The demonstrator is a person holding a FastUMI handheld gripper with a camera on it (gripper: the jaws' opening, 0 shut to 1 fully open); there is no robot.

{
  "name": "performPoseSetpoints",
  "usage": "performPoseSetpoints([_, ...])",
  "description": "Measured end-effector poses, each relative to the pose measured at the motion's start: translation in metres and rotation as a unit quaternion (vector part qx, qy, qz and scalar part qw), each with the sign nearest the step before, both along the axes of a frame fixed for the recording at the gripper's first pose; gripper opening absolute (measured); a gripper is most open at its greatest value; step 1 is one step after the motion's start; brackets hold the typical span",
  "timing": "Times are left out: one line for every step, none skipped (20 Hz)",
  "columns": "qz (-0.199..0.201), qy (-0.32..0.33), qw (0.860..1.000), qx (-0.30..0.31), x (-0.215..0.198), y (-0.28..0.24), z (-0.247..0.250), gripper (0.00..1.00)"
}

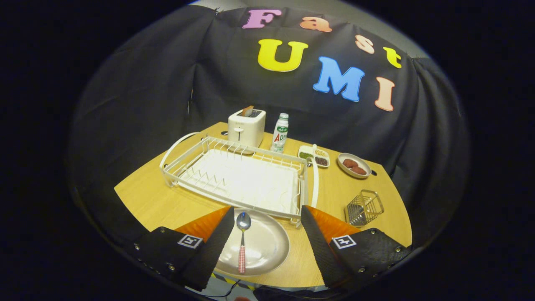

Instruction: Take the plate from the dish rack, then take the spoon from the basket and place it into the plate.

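Spoon [242, 241] is seen lying in the plate [267, 246], bowl end away from the tool, checked handle toward it. Long axis runs nearly straight along the tool's forward line, slightly nearer the left finger than the right.

Plate rests flat on the table [167, 200], just in front of the near rail of the dish rack [240, 177], apparently not touching it. Rack stands empty of dishes.

Tool [267, 244] is held wide, fingers spread to either side of the plate; nothing is gripped. Left finger overlaps the plate's rim in view; contact cannot be told.

Wire basket [364, 207] is noted off to the right, beyond the right finger, well apart from the plate; it looks empty.

Further back: toaster [246, 126], bottle [280, 132], divided dish [314, 156], small plate with brown pieces [354, 165].

Judgement: both steps appear done; only a straight withdrawal seems left, clear of the spoon handle.
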State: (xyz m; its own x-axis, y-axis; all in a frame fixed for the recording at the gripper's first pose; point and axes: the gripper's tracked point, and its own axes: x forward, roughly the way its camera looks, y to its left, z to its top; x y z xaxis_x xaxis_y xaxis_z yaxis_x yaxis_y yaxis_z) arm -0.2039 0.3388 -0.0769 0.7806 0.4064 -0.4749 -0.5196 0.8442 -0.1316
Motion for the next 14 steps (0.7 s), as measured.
performPoseSetpoints([-0.008, -0.015, 1.0, 0.014, 0.01, -0.003, 0.017, 0.97])
performPoseSetpoints([-0.019, -0.031, 0.999, 0.027, 0.021, -0.007, 0.034, 0.97])
performPoseSetpoints([-0.033, -0.046, 0.998, 0.038, 0.033, -0.014, 0.052, 0.97])
performPoseSetpoints([-0.049, -0.062, 0.996, 0.047, 0.045, -0.021, 0.067, 0.97])
performPoseSetpoints([-0.065, -0.077, 0.993, 0.057, 0.059, -0.029, 0.084, 0.97])
performPoseSetpoints([-0.076, -0.089, 0.991, 0.069, 0.071, -0.035, 0.099, 0.97])
performPoseSetpoints([-0.084, -0.105, 0.987, 0.087, 0.084, -0.04, 0.116, 0.97])
performPoseSetpoints([-0.091, -0.12, 0.984, 0.1, 0.096, -0.046, 0.13, 0.97])
performPoseSetpoints([-0.099, -0.141, 0.979, 0.113, 0.109, -0.055, 0.148, 0.96])
performPoseSetpoints([-0.105, -0.161, 0.974, 0.122, 0.12, -0.064, 0.161, 0.96])
performPoseSetpoints([-0.11, -0.184, 0.968, 0.132, 0.133, -0.073, 0.175, 0.96])
performPoseSetpoints([-0.108, -0.202, 0.963, 0.141, 0.143, -0.079, 0.182, 0.96])
performPoseSetpoints([-0.109, -0.215, 0.959, 0.146, 0.153, -0.087, 0.187, 0.96])
performPoseSetpoints([-0.115, -0.221, 0.957, 0.147, 0.163, -0.098, 0.188, 0.96])
